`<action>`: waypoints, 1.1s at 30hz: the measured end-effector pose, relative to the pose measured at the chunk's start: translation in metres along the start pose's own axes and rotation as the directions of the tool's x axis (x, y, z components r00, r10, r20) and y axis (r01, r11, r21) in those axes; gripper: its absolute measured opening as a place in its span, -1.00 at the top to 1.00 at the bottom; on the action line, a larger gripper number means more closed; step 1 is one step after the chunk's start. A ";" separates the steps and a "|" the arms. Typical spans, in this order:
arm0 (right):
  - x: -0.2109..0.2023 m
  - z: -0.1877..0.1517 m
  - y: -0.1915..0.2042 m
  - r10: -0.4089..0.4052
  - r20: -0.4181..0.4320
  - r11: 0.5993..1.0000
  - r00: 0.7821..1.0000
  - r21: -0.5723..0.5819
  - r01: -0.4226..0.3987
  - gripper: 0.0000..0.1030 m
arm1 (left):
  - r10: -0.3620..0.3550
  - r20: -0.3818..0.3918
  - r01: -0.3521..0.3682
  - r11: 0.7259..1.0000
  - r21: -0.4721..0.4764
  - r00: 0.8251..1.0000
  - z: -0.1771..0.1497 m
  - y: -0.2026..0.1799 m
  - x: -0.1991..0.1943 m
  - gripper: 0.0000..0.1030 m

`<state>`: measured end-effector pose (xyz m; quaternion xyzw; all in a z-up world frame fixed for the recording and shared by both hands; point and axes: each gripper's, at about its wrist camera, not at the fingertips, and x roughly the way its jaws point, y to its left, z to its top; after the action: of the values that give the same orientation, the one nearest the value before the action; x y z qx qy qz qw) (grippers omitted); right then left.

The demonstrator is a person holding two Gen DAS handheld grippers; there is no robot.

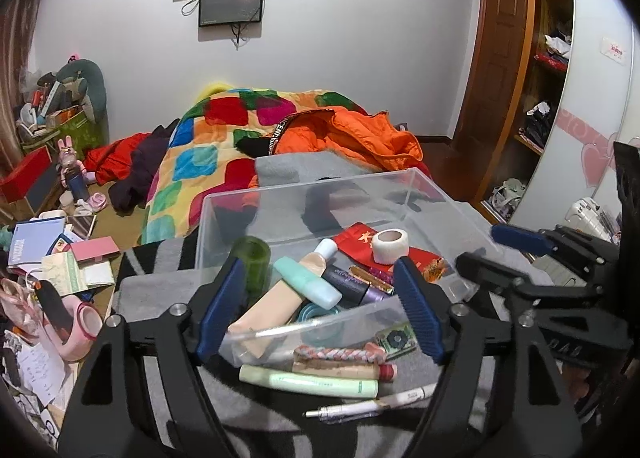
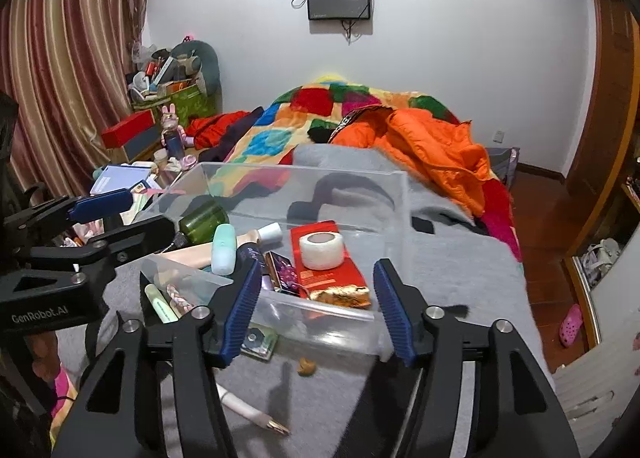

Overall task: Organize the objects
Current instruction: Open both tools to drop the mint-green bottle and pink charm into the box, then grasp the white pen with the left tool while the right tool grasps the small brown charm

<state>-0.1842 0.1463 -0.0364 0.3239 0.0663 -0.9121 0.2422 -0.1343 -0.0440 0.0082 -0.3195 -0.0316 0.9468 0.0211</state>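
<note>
A clear plastic bin (image 1: 420,186) (image 2: 396,194) sits on the grey blanket at the bed's foot. It holds a white tape roll (image 1: 390,244) (image 2: 321,250), a red packet (image 2: 328,278), a green jar (image 1: 251,262) (image 2: 202,221), a mint bottle (image 1: 308,284) (image 2: 223,250) and a beige tube (image 1: 276,306). A mint tube (image 1: 308,381), a braided band (image 1: 340,354) and a white pen (image 1: 372,404) lie in front of the bin. My left gripper (image 1: 320,314) is open at the bin's near rim. My right gripper (image 2: 316,310) is open at the near right rim.
A colourful quilt (image 1: 208,162) and an orange jacket (image 2: 432,150) cover the bed behind the bin. A cluttered side table (image 1: 60,258) with books and boxes stands to the left. A wardrobe (image 1: 532,98) is to the right. A small patterned card (image 2: 258,340) lies by the bin.
</note>
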 end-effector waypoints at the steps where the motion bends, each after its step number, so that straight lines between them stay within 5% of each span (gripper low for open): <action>1: -0.003 -0.001 -0.001 -0.002 0.004 1.000 1.000 0.001 0.002 -0.13 | 0.005 -0.003 -0.005 1.000 0.000 1.000 -0.002 0.001 -0.002 -0.48; 9: -0.009 -0.018 -0.011 -0.015 -0.017 1.000 1.000 0.007 0.015 -0.24 | 0.013 -0.061 -0.014 1.000 -0.015 0.998 -0.032 0.011 -0.006 -0.62; 17: 0.018 -0.047 -0.014 -0.012 -0.131 1.000 0.991 0.003 0.012 -0.24 | 0.017 -0.134 -0.016 1.000 0.008 0.991 -0.067 0.011 0.000 -0.62; 26: 0.050 -0.064 -0.002 -0.012 -0.213 0.999 0.977 -0.046 0.002 -0.24 | -0.075 -0.229 0.082 0.996 0.022 0.971 -0.091 0.002 0.026 -0.62; 30: 0.056 -0.064 0.000 0.003 -0.223 0.999 0.975 -0.045 -0.014 0.25 | -0.117 -0.238 0.120 0.993 0.000 0.964 -0.094 0.001 0.031 -0.58; 33: 0.053 -0.064 0.001 0.005 -0.216 0.999 0.976 -0.046 -0.016 0.65 | -0.160 -0.234 0.167 0.986 0.009 0.959 -0.096 -0.004 0.027 -0.33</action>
<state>-0.1842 0.1423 -0.1194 0.4156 0.1122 -0.8684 0.2460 -0.0971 -0.0340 -0.0838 -0.4240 -0.0413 0.8983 0.1073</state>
